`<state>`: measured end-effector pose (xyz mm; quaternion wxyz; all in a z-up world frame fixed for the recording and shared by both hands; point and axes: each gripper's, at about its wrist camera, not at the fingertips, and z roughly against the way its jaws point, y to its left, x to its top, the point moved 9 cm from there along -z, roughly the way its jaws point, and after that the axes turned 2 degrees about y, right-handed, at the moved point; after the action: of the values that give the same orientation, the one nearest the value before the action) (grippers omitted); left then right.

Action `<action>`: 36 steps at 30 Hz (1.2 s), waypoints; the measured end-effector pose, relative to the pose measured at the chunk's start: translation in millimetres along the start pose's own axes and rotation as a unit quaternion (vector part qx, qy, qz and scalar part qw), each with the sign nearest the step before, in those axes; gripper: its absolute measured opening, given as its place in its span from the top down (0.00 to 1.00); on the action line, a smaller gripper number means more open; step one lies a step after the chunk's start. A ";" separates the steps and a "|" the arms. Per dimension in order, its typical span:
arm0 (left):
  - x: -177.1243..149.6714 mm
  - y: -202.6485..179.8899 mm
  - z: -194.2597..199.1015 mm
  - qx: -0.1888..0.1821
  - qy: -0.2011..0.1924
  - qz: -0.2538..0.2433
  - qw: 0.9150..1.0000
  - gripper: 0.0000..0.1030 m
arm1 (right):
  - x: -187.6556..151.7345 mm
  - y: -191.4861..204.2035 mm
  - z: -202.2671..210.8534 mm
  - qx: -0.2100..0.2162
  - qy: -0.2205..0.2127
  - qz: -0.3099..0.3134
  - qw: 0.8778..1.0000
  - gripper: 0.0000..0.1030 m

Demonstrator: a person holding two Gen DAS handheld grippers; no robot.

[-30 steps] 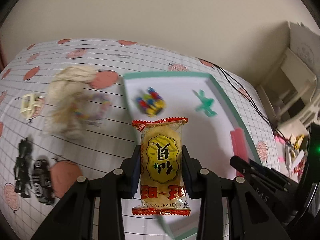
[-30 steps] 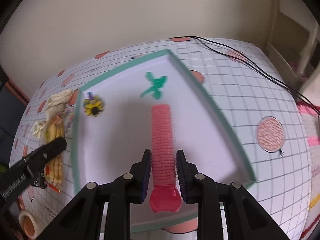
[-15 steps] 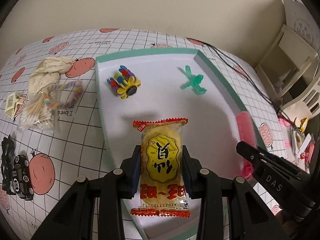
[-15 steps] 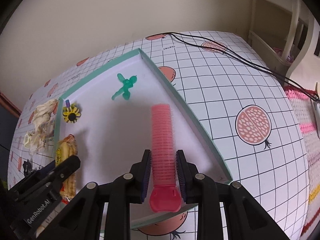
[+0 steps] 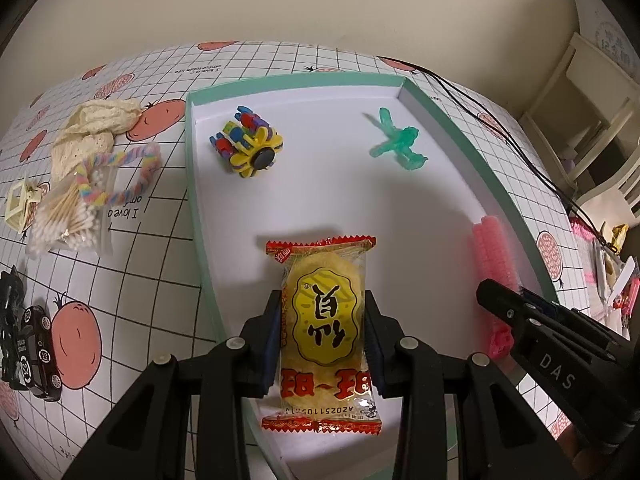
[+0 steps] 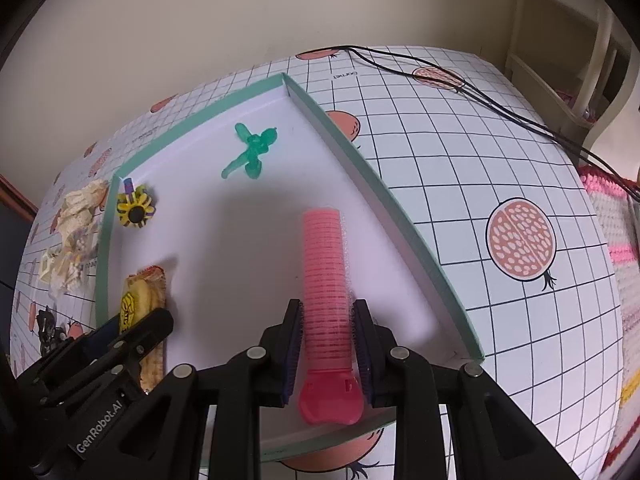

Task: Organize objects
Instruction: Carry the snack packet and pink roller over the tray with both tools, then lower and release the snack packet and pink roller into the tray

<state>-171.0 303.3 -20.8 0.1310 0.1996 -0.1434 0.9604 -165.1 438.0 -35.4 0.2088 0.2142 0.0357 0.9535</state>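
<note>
My left gripper (image 5: 322, 334) is shut on a yellow snack packet (image 5: 322, 316) with red ends, held over the near left part of the green-rimmed white tray (image 5: 192, 168). My right gripper (image 6: 326, 344) is shut on a pink hair roller (image 6: 325, 276), held over the tray's (image 6: 384, 200) near right side beside the wall. Each gripper shows in the other's view: the right one (image 5: 532, 328) with the roller (image 5: 490, 248), the left one (image 6: 132, 332) with the packet (image 6: 138, 300). A colourful flower toy (image 5: 248, 146) and a green figure (image 5: 398, 144) lie in the tray's far half.
Left of the tray on the checked tablecloth lie a cream cloth (image 5: 94, 128), a rainbow cord (image 5: 116, 178), a bag of cotton swabs (image 5: 66, 218), a cream clip (image 5: 18, 208) and black toy cars (image 5: 30, 346). Black cables (image 6: 480, 92) run along the table's right side.
Both grippers have moved in over the tray with their loads still held. The left view now takes in the whole tray; the right gripper has come lower and nearer the right wall.
</note>
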 end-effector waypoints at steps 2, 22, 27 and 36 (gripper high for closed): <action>-0.8 -0.3 0.1 0.000 0.000 -0.002 1.000 0.63 | -0.1 -0.4 -0.2 0.001 0.000 -0.001 1.000 0.74; 17.1 -0.8 28.1 -0.007 -0.041 0.002 0.999 0.54 | 12.1 -1.2 21.2 0.000 -0.046 -0.007 0.999 0.70; 19.9 3.8 34.5 0.002 -0.054 0.003 0.999 0.54 | 15.0 2.1 24.2 -0.005 -0.053 -0.008 0.999 0.70; 20.2 25.7 31.7 0.020 -0.055 0.030 0.998 0.45 | 15.7 4.4 23.4 -0.005 -0.060 -0.002 0.998 0.60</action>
<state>-185.9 273.1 9.8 0.0902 0.2499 -0.1368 0.9543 -169.8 439.9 -7.3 0.2135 0.2704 0.0189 0.9386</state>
